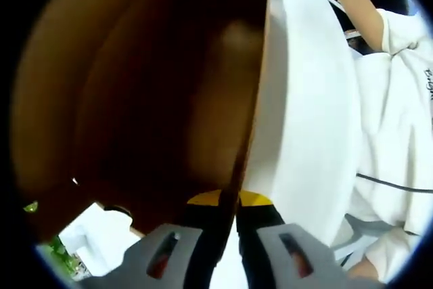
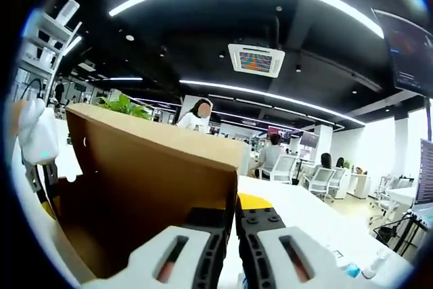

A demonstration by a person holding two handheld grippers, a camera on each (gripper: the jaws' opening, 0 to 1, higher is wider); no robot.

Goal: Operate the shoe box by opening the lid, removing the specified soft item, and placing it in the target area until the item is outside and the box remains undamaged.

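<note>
The shoe box (image 1: 169, 93) takes up most of the left gripper view: its brown cardboard inside runs from about 8 o'clock up to 12 o'clock, and one thin wall edge comes down toward 6 o'clock, straight into the left tongs (image 1: 229, 235), which are pressed together on that edge with the cardboard between their dark pads. In the right gripper view the lid (image 2: 149, 187) stands as a brown panel from 9 o'clock in to the centre, its near corner caught between the right tongs (image 2: 233, 241), which also look pinched shut on it. The soft item cannot be made out (the inside of the box is dark and nothing in it reads as cloth or padding). The main risk, as I judge it, lies in the cardboard itself: both tongs bite thin edges, so pulling them apart too hard or twisting one against the other could crease the wall, tear the lid at its fold, or crush a corner. A slack pinch could also let the lid slip free and fall shut. To the right of the wall, at 1 to 4 o'clock, lies the white surface (image 1: 304, 99), and beyond it a person's white sleeve (image 1: 399, 126).
</note>
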